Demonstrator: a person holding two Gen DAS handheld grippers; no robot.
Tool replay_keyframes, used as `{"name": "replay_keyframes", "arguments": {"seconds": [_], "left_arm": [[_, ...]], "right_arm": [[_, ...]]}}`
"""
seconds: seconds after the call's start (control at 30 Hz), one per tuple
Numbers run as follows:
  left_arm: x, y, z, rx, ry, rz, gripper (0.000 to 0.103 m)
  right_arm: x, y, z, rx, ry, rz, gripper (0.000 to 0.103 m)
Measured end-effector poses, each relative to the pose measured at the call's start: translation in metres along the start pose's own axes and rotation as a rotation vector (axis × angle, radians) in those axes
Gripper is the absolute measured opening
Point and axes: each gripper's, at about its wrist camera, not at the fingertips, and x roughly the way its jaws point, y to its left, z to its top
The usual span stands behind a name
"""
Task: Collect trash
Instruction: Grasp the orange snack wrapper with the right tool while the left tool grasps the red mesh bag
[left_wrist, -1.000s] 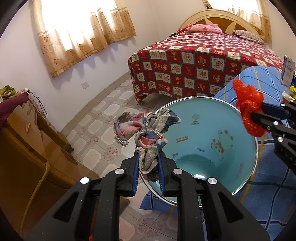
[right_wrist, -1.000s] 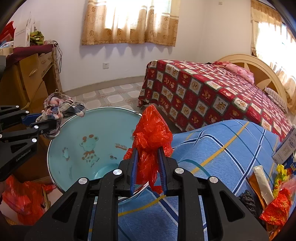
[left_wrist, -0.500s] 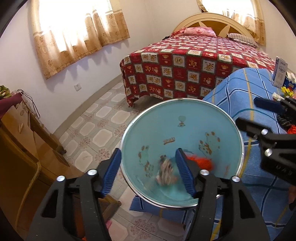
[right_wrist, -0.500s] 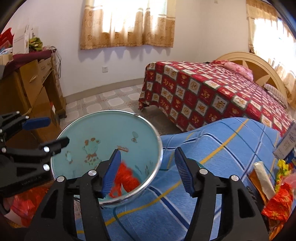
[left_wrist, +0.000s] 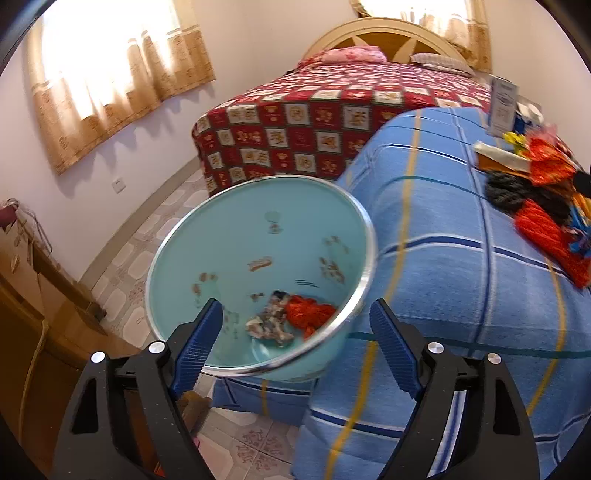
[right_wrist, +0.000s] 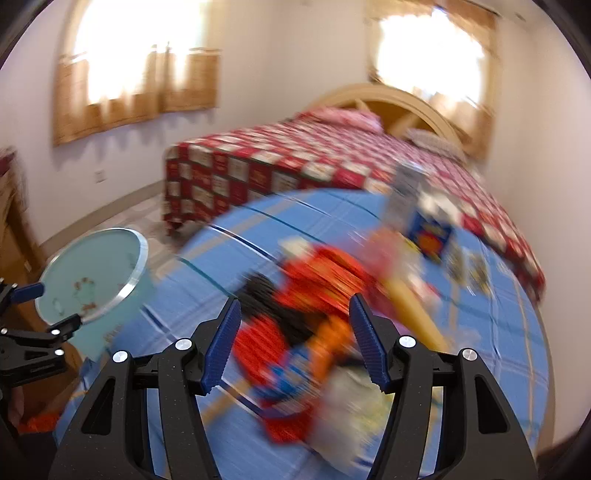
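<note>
A light blue bin (left_wrist: 236, 254) stands by the blue striped tablecloth (left_wrist: 443, 280); it also shows in the right wrist view (right_wrist: 92, 273). At its bottom lie a grey checked rag (left_wrist: 269, 325) and a red plastic bag (left_wrist: 310, 314). My left gripper (left_wrist: 295, 347) is open and empty just over the bin's near rim. My right gripper (right_wrist: 293, 343) is open and empty above a blurred pile of trash (right_wrist: 306, 295) on the cloth, red, black and orange pieces. The same pile shows at the right of the left wrist view (left_wrist: 539, 199).
A bed with a red patterned cover (left_wrist: 332, 110) stands behind the table. A wooden cabinet (left_wrist: 33, 295) is at the left, beside the tiled floor (left_wrist: 147, 243). A white and blue box (right_wrist: 413, 206) stands on the far part of the cloth.
Both grippers opened and dropped the rag and the red bag into the bin. The right gripper has swung right to the trash pile; the left has turned slightly right.
</note>
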Motion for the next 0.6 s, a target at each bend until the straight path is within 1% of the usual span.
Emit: {"name": "replay_keyframes", "arguments": {"seconds": [0.1,0.2,0.27,0.3,0.33,0.37,0.47,0.6], "left_arm": [[-0.003,-0.01,-0.001,0.013,-0.003,-0.009,0.082],[-0.004,-0.014,-0.001,0.024,-0.007,0.0,0.082],[-0.005,-0.014,-0.001,0.017,-0.003,-0.004,0.082],[-0.006,-0.014,0.0,0.015,-0.004,-0.004,0.082],[-0.006,-0.014,0.001,0.013,-0.005,-0.005,0.082],[-0.007,-0.014,0.002,0.01,-0.005,-0.009,0.082],[-0.011,-0.019,0.006,0.012,-0.011,-0.023,0.082],[-0.019,-0.035,0.011,0.028,-0.025,-0.053,0.082]], "right_arm": [[0.008,-0.016,-0.013,0.056,0.045,0.004,0.061],[0.021,-0.017,-0.019,0.081,0.087,0.037,0.059],[0.028,-0.016,-0.021,0.087,0.116,0.063,0.035],[0.027,-0.015,-0.023,0.088,0.118,0.067,0.033],[0.025,-0.016,-0.024,0.091,0.116,0.078,0.025],[0.023,-0.015,-0.023,0.091,0.111,0.085,0.023],[0.013,-0.013,-0.02,0.096,0.084,0.104,0.02],[-0.015,-0.017,-0.01,0.103,0.009,0.112,0.019]]}}
